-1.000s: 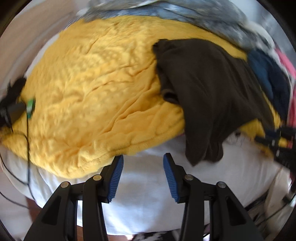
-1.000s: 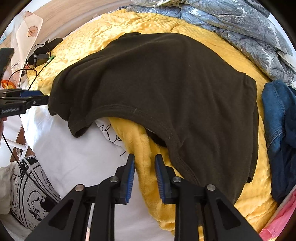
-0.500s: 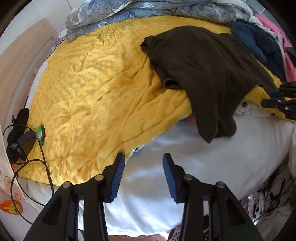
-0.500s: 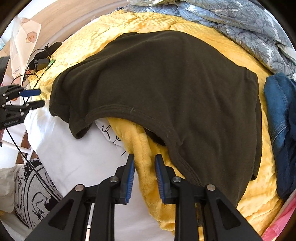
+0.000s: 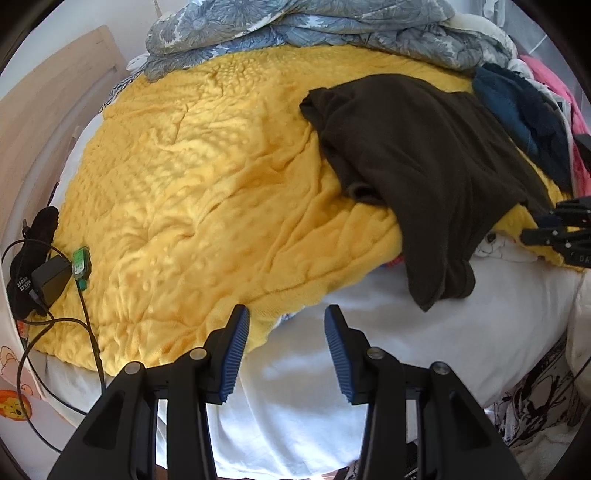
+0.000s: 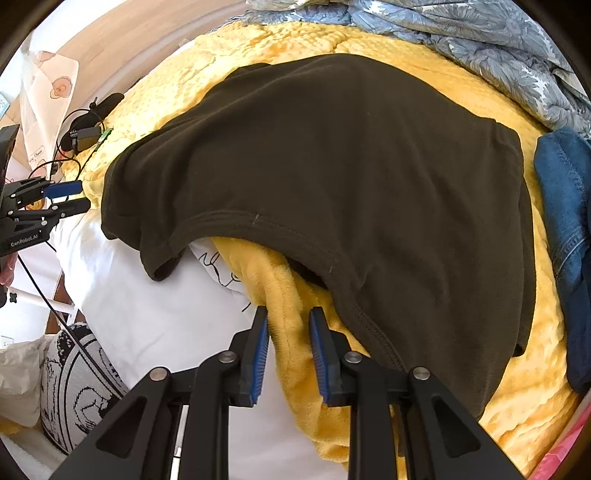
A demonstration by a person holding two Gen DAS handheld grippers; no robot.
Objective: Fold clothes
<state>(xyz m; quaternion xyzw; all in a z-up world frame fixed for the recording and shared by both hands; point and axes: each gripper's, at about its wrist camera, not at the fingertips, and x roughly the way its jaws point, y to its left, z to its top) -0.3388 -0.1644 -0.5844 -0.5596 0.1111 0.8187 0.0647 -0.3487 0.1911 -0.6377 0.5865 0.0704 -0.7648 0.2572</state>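
A dark brown T-shirt (image 6: 351, 177) lies spread on a yellow blanket (image 5: 207, 184) on the bed, one corner hanging over the white sheet (image 5: 369, 332); it also shows in the left wrist view (image 5: 424, 177). My left gripper (image 5: 286, 325) is open and empty above the blanket's front edge, left of the shirt. My right gripper (image 6: 288, 325) is open with a narrower gap and empty, just in front of the shirt's hem, over the blanket's edge. Each gripper shows at the side of the other's view: the right one (image 5: 554, 229) and the left one (image 6: 70, 197).
A grey-blue floral duvet (image 5: 295, 33) is bunched at the back. Blue jeans (image 6: 565, 229) and pink cloth (image 5: 576, 122) lie at the right. A black charger with cables (image 5: 48, 280) and a green item (image 5: 81, 262) sit at the left. A black-and-white patterned cloth (image 6: 77, 384) lies below the bed's edge.
The left gripper has pulled back and up from the bed, so more of the blanket and duvet shows. The right gripper has barely moved. Both stay open.
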